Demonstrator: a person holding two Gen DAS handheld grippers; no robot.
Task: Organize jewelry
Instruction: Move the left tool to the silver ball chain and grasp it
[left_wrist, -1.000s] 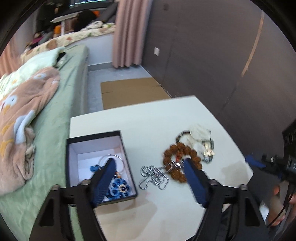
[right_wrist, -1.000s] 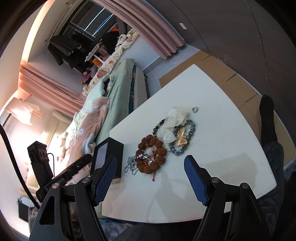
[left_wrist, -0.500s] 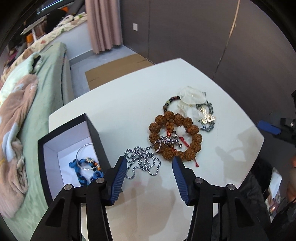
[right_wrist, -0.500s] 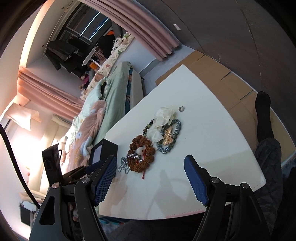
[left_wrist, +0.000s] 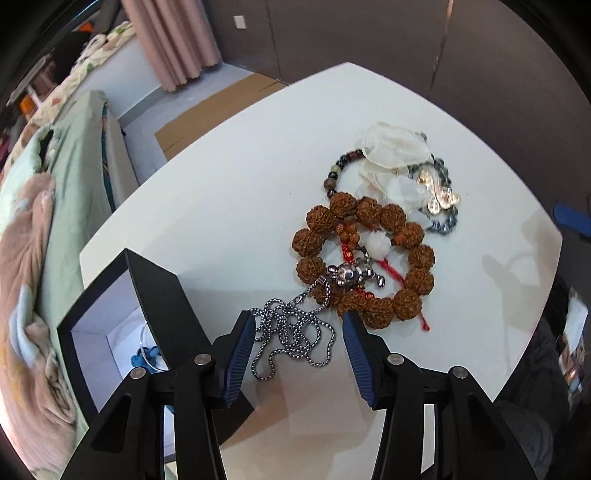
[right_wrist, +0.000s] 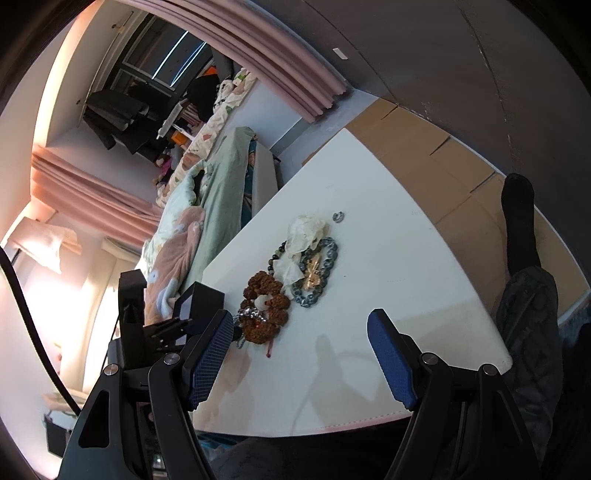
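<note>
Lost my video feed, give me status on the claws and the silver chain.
Left claw open, straddling silver chain. Right claw open, holding nothing. Chain's pendant lies on brown bead bracelet; may snag. Black box beside left claw.

Black linkage arms, silver screws, ribbed blue-padded fingers (left_wrist: 242, 356); possibly a black sock (right_wrist: 519, 221).

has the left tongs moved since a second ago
Yes. The left tongs have closed in toward the silver chain on the white table, now straddling it, and narrowed; earlier they spanned the black box and brown bracelet.
</note>
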